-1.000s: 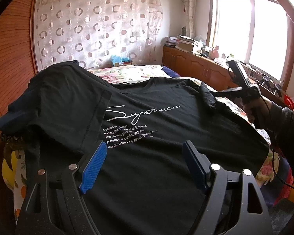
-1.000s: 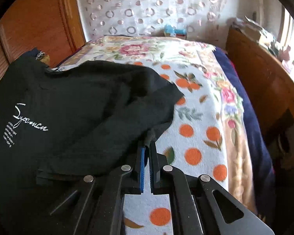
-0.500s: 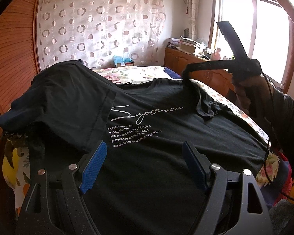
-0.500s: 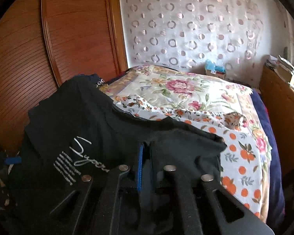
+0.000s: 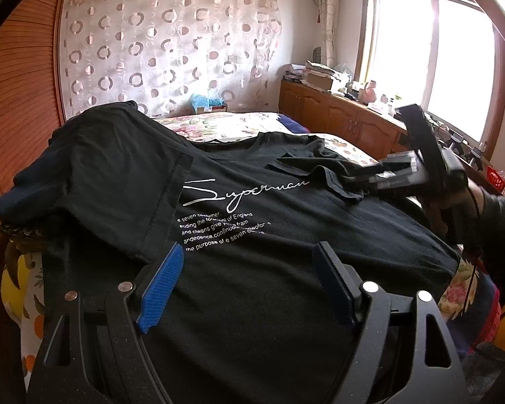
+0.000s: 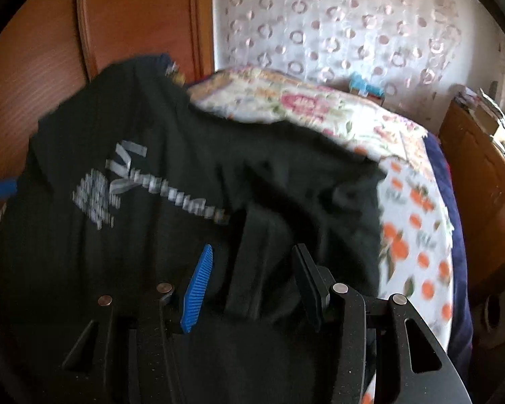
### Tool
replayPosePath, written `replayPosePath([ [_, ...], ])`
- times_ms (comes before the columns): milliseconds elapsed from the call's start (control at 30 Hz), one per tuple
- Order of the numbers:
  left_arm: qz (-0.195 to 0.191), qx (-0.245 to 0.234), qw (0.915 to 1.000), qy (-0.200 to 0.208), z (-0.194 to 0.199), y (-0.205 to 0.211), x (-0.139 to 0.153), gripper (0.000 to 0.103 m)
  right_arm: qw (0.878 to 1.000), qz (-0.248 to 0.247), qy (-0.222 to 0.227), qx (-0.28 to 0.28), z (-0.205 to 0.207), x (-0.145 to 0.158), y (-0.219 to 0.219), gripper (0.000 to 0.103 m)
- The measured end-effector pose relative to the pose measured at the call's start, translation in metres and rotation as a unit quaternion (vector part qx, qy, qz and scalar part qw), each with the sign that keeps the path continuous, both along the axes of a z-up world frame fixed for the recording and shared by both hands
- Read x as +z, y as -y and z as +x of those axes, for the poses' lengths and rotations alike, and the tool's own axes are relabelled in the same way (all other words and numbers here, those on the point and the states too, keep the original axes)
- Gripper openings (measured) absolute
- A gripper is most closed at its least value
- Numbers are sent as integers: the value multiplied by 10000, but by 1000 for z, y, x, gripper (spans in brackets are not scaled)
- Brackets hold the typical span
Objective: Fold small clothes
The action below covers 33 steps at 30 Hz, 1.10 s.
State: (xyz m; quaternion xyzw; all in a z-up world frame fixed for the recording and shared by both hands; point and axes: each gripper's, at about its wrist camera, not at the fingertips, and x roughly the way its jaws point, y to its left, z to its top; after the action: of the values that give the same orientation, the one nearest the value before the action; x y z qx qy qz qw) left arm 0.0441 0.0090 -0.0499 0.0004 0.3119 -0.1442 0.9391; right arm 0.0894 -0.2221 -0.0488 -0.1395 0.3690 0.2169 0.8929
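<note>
A black T-shirt (image 5: 252,303) with a white "Superman" print lies face up on the bed. Its right sleeve (image 5: 320,168) is folded inward over the chest. My left gripper (image 5: 249,252) hovers open above the shirt's lower part, nothing between its blue pads. My right gripper (image 5: 370,176), blurred and held by a hand in a dark sleeve, sits at the folded sleeve. In the right wrist view the right gripper (image 6: 252,252) has its jaws opening. The sleeve fabric (image 6: 252,235) lies loose between them, and the pads do not press on it.
A floral and orange-print bedspread (image 6: 410,222) shows to the right of the shirt. A wooden wardrobe (image 5: 17,101) stands on the left. A cluttered wooden cabinet (image 5: 346,118) runs under the window on the right. A blue tissue box (image 5: 205,102) sits by the curtain.
The right gripper carried the sleeve from the bed's right side inward over the shirt's chest, then its shut jaws parted and let the fabric go. The left gripper stayed still.
</note>
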Motion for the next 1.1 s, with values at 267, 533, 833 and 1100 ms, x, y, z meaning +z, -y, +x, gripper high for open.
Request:
replayPosePath([
  [267, 27, -3, 10000, -2, 0, 0, 1, 80, 9991, -429, 55, -4, 1, -20, 5, 12],
  [533, 33, 7, 10000, 30, 1, -1, 3, 80, 9994, -191, 85, 269, -23, -8, 21, 10],
  [833, 131, 91, 9998, 81, 9, -6, 8, 80, 9998, -46, -40, 190, -34, -6, 37, 24],
  [1100, 450, 310, 9982, 257, 45, -28, 27, 80, 9992, 239, 213, -218, -11, 11, 51, 54],
])
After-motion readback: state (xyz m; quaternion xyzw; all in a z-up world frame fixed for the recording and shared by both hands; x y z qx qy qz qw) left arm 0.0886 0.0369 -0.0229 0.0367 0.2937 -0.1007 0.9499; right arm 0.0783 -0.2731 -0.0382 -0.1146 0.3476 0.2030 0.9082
